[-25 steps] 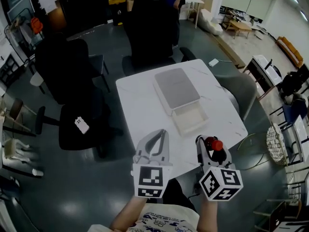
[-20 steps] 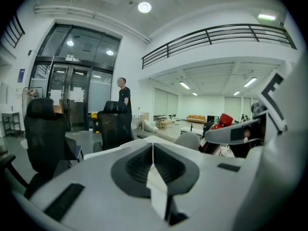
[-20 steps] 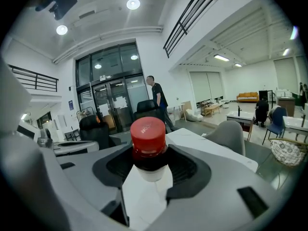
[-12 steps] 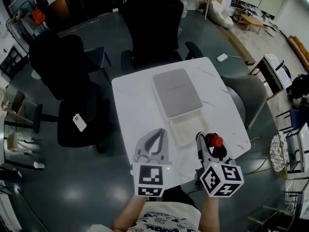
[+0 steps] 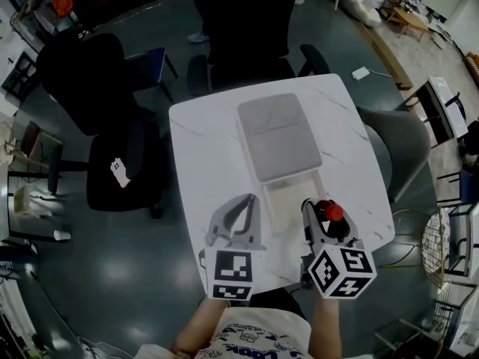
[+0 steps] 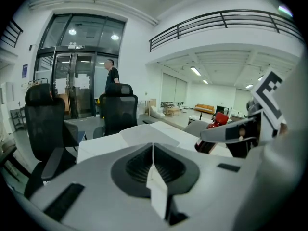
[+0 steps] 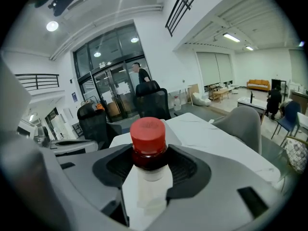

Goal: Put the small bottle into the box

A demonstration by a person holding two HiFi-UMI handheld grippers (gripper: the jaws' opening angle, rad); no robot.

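A small bottle (image 5: 330, 213) with a red cap (image 7: 148, 131) and dark contents stands upright between the jaws of my right gripper (image 5: 323, 219), which is shut on it. It hangs over the near right part of the white table (image 5: 196, 149), just right of the open box (image 5: 288, 204), a shallow white tray. The box's grey lid (image 5: 277, 136) lies flat beyond it. My left gripper (image 5: 241, 214) is shut with nothing in it, left of the box. In the left gripper view the bottle (image 6: 215, 124) shows at the right.
Black office chairs (image 5: 120, 137) stand left of and behind the table, a grey chair (image 5: 404, 152) to its right. A white adapter (image 5: 361, 73) lies on the floor beyond. A person (image 7: 142, 74) stands far off by glass doors.
The head view has shifted so the table sits closer and more central. My right gripper with the bottle has edged toward the box. The left gripper stays shut.
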